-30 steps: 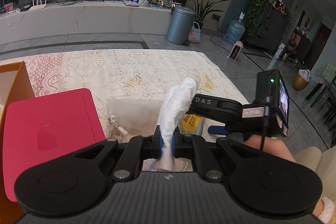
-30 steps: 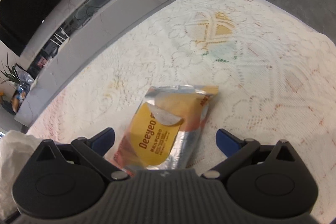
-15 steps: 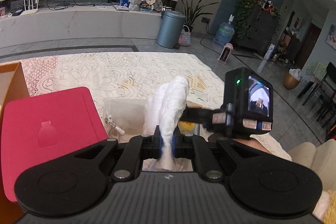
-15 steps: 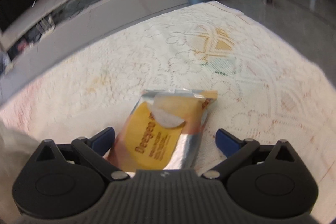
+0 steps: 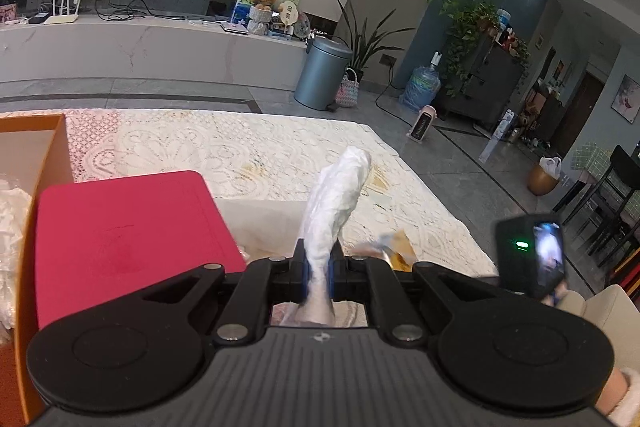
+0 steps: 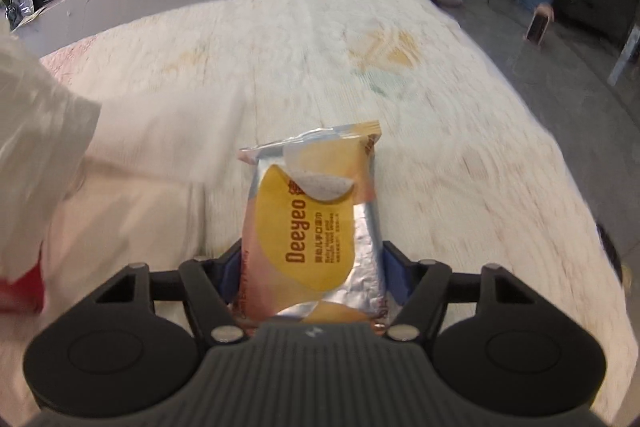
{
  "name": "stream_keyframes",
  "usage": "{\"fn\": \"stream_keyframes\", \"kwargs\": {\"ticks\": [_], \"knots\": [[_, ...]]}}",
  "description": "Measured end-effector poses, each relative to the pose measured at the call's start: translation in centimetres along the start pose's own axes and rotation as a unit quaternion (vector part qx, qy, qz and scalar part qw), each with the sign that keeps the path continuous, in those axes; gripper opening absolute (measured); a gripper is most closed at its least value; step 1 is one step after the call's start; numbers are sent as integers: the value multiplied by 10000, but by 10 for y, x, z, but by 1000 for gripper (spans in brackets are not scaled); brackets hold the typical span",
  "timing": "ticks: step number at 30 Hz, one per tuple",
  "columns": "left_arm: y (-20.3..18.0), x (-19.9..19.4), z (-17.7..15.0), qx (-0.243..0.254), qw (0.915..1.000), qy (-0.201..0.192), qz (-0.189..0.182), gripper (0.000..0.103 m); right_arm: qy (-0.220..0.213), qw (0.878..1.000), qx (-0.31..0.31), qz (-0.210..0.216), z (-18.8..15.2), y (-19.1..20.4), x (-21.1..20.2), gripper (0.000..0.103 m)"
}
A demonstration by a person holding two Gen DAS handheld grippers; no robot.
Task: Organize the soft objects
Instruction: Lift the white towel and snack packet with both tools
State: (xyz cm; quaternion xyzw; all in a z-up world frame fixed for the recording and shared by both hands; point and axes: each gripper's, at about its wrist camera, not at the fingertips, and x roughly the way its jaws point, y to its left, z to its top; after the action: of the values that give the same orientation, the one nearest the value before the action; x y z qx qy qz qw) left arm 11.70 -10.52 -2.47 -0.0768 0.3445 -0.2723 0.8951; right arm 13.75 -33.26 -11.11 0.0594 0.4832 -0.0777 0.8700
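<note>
Right gripper (image 6: 312, 267) was closing around the foil wipes pack (image 6: 316, 223), its blue pads now at both side edges of the pack, whereas a sec earlier the jaws stood wide w/ the pack loose between them; whether the pads pressed yet was unclear from the blurred frame. Left gripper (image 5: 318, 271) had stayed clamped on the white crumpled bag (image 5: 334, 203), which stuck up and fwd from its tips, same as before. Compared w/ the earlier left view, the right unit's screen had dropped to the far right and lower. Ahead of the right gripper the lace tablecloth (image 6: 360, 67) ran bare to its far edge, floor beyond; lots of free room fwd and right. Left of the left gripper sat a flat matte red lid (image 5: 120, 227), and past it an orange box (image 5: 44, 155) wall. Pack was shiny, crinkled foil w/ a yellow oval label; cloth was cream, openwork, soft.
</note>
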Motion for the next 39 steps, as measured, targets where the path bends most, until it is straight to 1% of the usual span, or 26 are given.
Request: {"fn": "stream_keyframes", "kwargs": {"ticks": [2,3,4,6,8,11,13,14,16,18,26,30,34,36,39], "knots": [[2,0,0,-50,10000,3,-19,9,20,9995,300,41,-6,-11,-6,71],[3,0,1,-63,10000,7,-14,9,-20,9990,435,72,-9,-15,-9,74],[3,1,1,-63,10000,7,4,9,-19,9986,529,69,-10,-18,-9,81],[3,3,1,-61,10000,23,37,9,16,9984,563,26,-9,-19,-6,85],[2,5,-1,-19,10000,62,46,9,23,9988,486,-16,-7,-15,-5,86],[0,7,-3,144,9997,112,139,9,-28,9993,360,88,-7,-7,-5,85],[1,8,-4,125,9998,128,125,9,-30,9998,176,-22,-7,0,-3,85],[1,9,-5,94,9998,144,123,9,-49,9999,74,-68,-8,3,-2,85],[0,11,-5,108,9996,194,159,9,-166,9997,51,-160,-9,2,-4,69],[0,11,-6,199,9993,208,234,9,-199,9996,189,-97,-9,-4,-6,67],[-8,8,-7,366,9988,204,248,9,-242,9979,555,219,-7,-21,-8,64],[-23,11,-8,654,9965,252,465,9,-332,9961,755,308,-5,-29,-12,63],[-39,16,-10,840,9943,375,547,9,-428,9940,929,391,-3,-40,-18,62],[-46,18,-9,849,9941,416,524,9,-467,9935,969,370,-2,-44,-22,62],[-54,21,-4,746,9955,452,375,9,-533,9926,1038,339,-2,-49,-25,62]]}}
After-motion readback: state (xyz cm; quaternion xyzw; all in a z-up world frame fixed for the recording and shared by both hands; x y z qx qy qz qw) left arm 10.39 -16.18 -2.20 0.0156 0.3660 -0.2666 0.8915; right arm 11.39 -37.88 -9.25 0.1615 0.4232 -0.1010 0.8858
